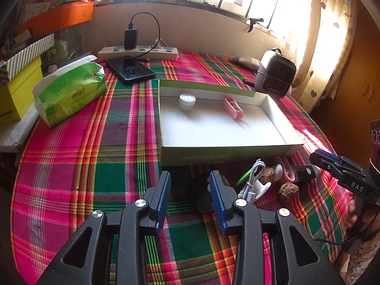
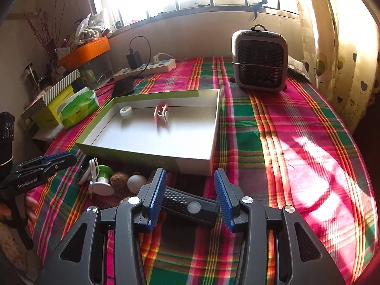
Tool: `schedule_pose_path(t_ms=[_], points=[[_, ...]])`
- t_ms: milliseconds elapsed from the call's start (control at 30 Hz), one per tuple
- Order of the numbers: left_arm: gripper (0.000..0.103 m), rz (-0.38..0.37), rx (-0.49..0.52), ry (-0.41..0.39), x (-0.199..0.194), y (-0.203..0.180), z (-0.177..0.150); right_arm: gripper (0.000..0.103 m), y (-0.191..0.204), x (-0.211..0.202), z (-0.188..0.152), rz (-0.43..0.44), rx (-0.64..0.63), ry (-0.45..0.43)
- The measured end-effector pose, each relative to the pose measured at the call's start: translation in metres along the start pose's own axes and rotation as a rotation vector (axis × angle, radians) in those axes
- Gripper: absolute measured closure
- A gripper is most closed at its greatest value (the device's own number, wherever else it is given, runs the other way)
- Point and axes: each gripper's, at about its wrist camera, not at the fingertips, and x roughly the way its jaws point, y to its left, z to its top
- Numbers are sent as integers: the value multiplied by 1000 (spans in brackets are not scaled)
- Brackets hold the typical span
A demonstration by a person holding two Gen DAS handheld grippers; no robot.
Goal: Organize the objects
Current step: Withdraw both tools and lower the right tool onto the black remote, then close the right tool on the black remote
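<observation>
I am inspecting progress on the sorting job. The shallow box [image 2: 152, 140] is sitting on the plaid tablecloth [image 2: 273, 123], and two items are already lying inside it: a white cap [image 2: 125, 111] near the far wall and a pink clip [image 2: 162, 114] beside it, well apart from each other. The remaining clutter is waiting just in front of the box: a coiled white cable [image 1: 251, 180], two brown walnuts [image 1: 287, 190], a white ball [image 2: 136, 182], a green-and-white spool [image 2: 102, 178] and a black rectangular device [image 2: 190, 205].

My right gripper [image 2: 190, 204] is straddling that black device, jaws parted, pads not yet pressing it. My left gripper [image 1: 190, 194] is hovering open and empty, close to the pile. I am judging the task barely begun, with most pieces left.
</observation>
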Motion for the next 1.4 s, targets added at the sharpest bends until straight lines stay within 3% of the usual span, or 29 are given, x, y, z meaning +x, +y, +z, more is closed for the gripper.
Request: schedule_pose_path(t_ms=[200,700,1067,1267,1400], points=[[71,-12,0,15,0,0,-11,59,-10,0,-6,87,-12,6],[71,-26,5,32,3,-5,-19,55,-26,10,-21,202,19,66],[71,-19,-2,40,6,-5,-20,55,-3,-1,-39,240,-111,108],[71,-20,-3,44,7,-4,-19,55,9,2,-39,139,-210,103],[70,-20,-1,49,8,-4,-19,54,15,10,-36,134,-242,124]])
